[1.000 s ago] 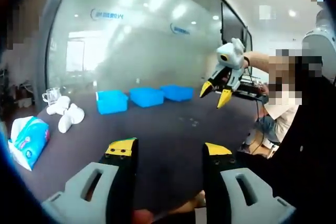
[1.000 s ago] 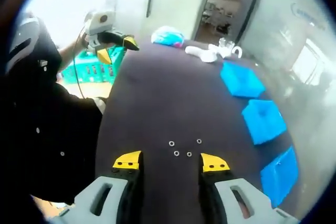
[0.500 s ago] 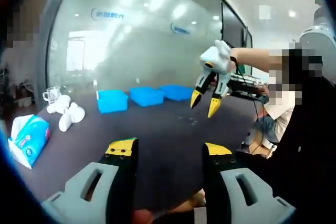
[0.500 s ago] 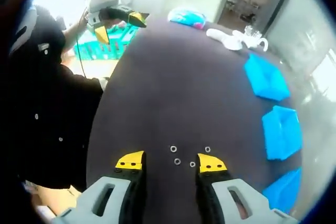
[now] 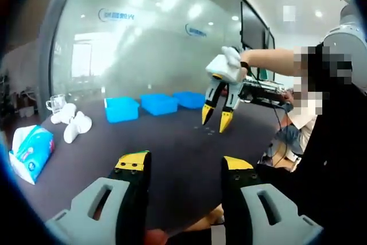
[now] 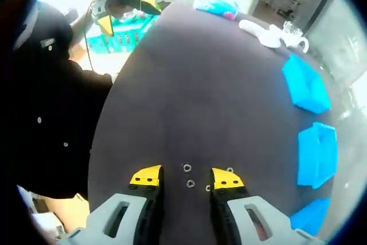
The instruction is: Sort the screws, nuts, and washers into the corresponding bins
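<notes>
We hold our right tool [image 6: 184,178] low over the dark worktop [image 6: 200,84], jaws parted with a narrow gap between the yellow tips and nothing gripped. Small metal rings, washers [image 6: 187,168] or nuts by the look of them, lie on the worktop right at those tips: two sit in the gap between the jaws, and another peeks out just past the right-hand tip. In the left gripper view, the same tool [image 5: 216,116] hangs tip-down above the faint specks of the rings [image 5: 209,132], held by our bare hand [image 5: 234,64].

Our left tool [image 5: 186,164] is held up off the near edge of the worktop, jaws spread wide and empty; in the right gripper view it [image 6: 126,12] shows far off beyond the worktop's edge, in front of a green crate [image 6: 123,35].

Three blue bins [image 5: 159,105] stand in a row along the far side of the worktop, well apart from the rings. Near one end of that row lie white cups [image 5: 73,127] and a glass mug [image 5: 56,104], with a blue tissue pack [image 5: 32,150] closer to the edge.
</notes>
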`<state>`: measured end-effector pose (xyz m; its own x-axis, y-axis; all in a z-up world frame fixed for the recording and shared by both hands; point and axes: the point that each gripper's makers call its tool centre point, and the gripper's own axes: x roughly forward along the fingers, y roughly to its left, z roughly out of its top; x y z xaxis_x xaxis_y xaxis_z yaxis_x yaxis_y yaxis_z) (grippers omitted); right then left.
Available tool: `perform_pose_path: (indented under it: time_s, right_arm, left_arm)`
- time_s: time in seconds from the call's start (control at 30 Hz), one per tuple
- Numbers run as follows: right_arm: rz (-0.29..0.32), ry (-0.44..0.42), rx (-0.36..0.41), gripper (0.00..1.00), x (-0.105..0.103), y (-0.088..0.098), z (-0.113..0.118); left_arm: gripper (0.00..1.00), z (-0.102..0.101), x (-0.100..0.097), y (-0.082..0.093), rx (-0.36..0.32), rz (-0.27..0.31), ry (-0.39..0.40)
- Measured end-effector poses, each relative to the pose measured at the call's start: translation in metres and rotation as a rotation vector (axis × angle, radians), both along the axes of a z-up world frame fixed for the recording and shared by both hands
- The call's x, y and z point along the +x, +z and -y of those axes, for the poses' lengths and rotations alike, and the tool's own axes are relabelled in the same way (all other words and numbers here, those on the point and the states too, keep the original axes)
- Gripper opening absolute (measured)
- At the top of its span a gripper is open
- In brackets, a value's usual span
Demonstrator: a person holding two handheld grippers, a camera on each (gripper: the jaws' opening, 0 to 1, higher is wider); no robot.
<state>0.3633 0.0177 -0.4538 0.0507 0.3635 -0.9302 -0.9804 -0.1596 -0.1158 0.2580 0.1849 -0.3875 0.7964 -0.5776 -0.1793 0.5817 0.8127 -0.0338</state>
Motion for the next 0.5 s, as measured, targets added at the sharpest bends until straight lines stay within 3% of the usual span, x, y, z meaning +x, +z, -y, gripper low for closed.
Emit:
perform_pose_path:
  time_s: [0.03,0.07,0.2,0.5]
  right_arm:
    - [0.007,-0.001,0.002,0.27,-0.004,0.006,0.006]
    - [0.045,0.032,-0.001,0.26,0.005,0.005,0.002]
    - [0.039,-0.010,-0.017,0.25,0.009,-0.001,0.002]
    - [0.003,0.006,-0.037,0.19,-0.003,-0.010,0.001]
  left_arm:
    - [0.47,0.000,-0.001,0.000,0.000,-0.001,0.001]
    - [0.47,0.000,-0.001,-0.001,0.000,-0.002,0.003]
    - [0.47,-0.002,-0.001,-0.001,-0.004,-0.004,0.008]
    - [0.46,-0.001,-0.001,-0.002,-0.012,-0.011,0.007]
